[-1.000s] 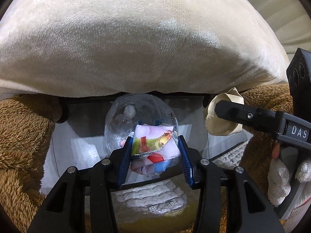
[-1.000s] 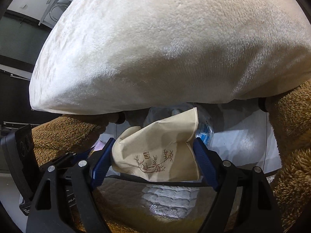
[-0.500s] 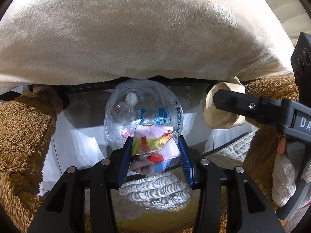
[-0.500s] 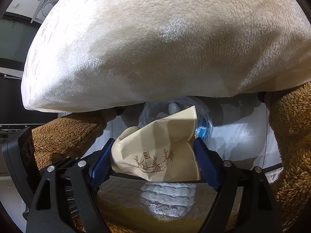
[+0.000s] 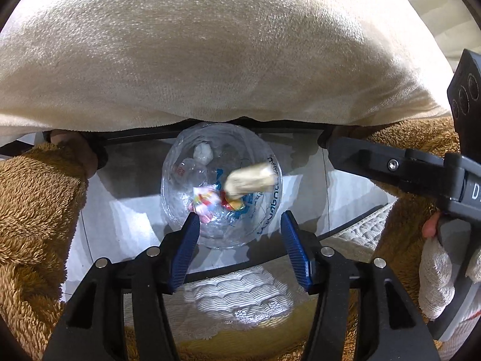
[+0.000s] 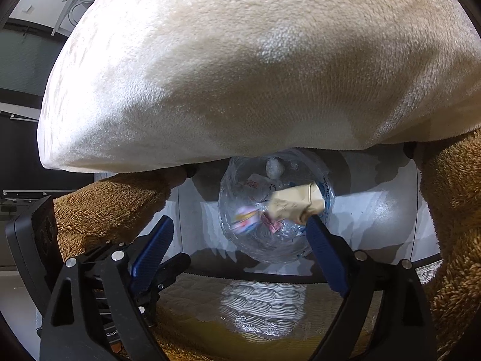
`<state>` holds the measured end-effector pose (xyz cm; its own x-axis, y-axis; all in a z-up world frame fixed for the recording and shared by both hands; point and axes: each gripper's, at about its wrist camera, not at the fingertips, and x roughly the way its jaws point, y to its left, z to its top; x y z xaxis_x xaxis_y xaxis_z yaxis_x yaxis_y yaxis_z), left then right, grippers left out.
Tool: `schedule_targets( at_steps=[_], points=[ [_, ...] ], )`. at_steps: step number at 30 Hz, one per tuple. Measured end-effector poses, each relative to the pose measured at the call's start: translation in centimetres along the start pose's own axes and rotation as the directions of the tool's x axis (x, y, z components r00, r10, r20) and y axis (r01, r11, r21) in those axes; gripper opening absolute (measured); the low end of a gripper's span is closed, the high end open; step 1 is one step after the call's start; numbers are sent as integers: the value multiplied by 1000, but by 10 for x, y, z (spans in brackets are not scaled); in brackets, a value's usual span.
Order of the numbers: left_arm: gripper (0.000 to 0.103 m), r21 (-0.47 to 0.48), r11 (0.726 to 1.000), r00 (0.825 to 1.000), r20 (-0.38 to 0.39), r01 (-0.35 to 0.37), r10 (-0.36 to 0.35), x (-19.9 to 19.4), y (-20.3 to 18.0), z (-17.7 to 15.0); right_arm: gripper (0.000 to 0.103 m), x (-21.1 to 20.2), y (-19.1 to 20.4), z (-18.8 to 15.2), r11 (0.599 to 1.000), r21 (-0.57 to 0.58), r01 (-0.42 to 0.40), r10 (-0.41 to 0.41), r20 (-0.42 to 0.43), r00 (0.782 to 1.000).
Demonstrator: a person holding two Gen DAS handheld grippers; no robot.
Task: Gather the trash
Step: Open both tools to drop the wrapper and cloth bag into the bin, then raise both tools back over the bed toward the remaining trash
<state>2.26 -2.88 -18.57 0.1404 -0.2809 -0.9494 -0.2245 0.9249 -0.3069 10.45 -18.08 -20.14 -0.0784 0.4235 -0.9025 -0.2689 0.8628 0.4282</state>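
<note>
A clear plastic bag-lined bin [image 5: 222, 192] stands on the floor below the bed edge; it also shows in the right wrist view [image 6: 276, 207]. A colourful wrapper [image 5: 204, 200] and a beige paper packet [image 5: 249, 180] are falling into it, blurred; the packet [image 6: 296, 204] and the wrapper [image 6: 246, 218] also show in the right wrist view. A white wad [image 5: 203, 153] lies deeper inside. My left gripper [image 5: 240, 237] is open and empty above the bin. My right gripper [image 6: 240, 246] is open and empty beside it.
A cream pillow [image 5: 210, 45] overhangs the bin from above. A brown fluffy blanket [image 5: 33, 210] flanks both sides. A quilted white mattress [image 5: 237, 294] lies below my grippers. The right gripper's arm [image 5: 405, 168] crosses the left wrist view at right.
Both grippers have opened. The colourful wrapper left my left gripper and the beige packet left my right gripper; both are dropping into the bin.
</note>
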Motion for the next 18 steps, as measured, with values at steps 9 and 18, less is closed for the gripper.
schedule_targets(
  at_steps=[9, 18],
  points=[
    [55, -11, 1000, 999, 39, 24, -24, -9, 5, -2, 88, -11, -4, -3, 1000, -11, -10, 10, 38, 999],
    [55, 6, 1000, 991, 130, 21, -22, -26, 7, -6, 88, -35, 0, -11, 995, -97, 5, 8, 128, 992]
  ],
)
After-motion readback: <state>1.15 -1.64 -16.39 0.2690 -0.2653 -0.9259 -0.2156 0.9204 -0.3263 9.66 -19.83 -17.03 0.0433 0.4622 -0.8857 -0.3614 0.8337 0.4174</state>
